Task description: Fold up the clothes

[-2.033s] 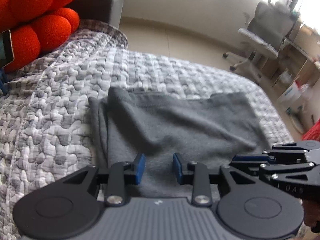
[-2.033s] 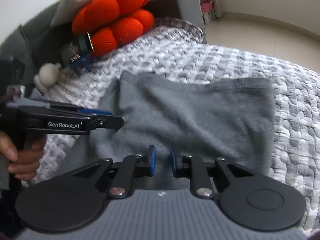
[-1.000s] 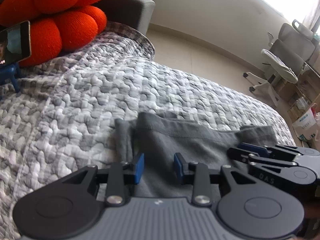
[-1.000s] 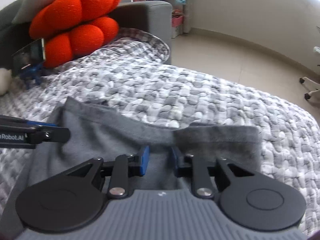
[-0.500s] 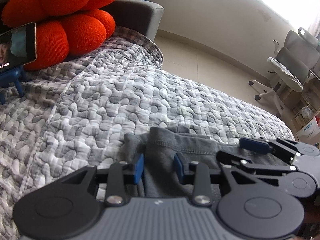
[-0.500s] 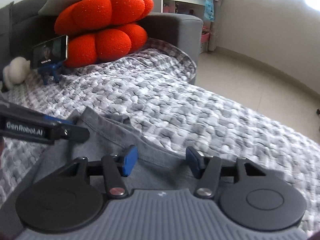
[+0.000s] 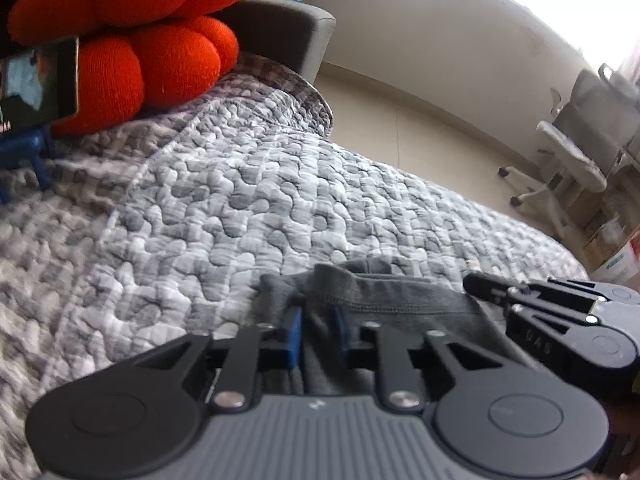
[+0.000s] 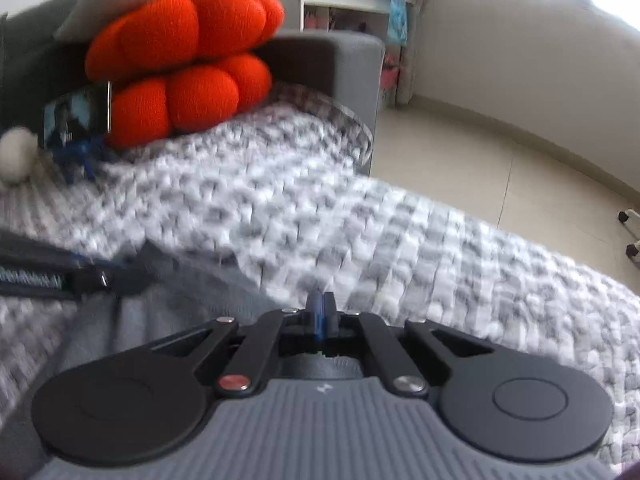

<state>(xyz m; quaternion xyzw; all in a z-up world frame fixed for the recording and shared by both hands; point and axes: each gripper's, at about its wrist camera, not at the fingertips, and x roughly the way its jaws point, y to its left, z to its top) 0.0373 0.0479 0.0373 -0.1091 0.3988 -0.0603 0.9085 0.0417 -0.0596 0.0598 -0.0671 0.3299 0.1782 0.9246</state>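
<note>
**Both tongs at the grey garment's far hem, on the quilt**

Left tongs (image 7: pixel 318 334): we see the blue pads apart, with a fold of the grey garment (image 7: pixel 384 296) running between them. Cloth sits in the gap, but the pads don't look pressed onto it, so we read these as parted, not clamped.

Right tongs (image 8: pixel 320 314): pads brought together, no gap visible between the blue tips. They sit right at the garment's edge, with grey cloth just behind and left of the tips. This view is motion-blurred, so we can't tell whether any fabric is pinched between them.

Garment position: it lies on the grey-white quilt (image 7: pixel 224 200), directly under and just ahead of both tongs. Its stitched hem runs crosswise just past the left tips, and its left corner is bunched up beside the left pad. From the left wrist view the right tongs come in from the right side, over the hem. From the right wrist view the left tongs enter from the left edge, low over the cloth.

Beyond the tips, well apart, up and to the left: orange knot cushion (image 8: pixel 180 68) against the grey sofa arm (image 8: pixel 332 60), with a phone (image 8: pixel 76 120) on a blue stand propped in front of it. Office chair (image 7: pixel 576 152) far off to the right of the left tongs, on the tiled floor.
</note>
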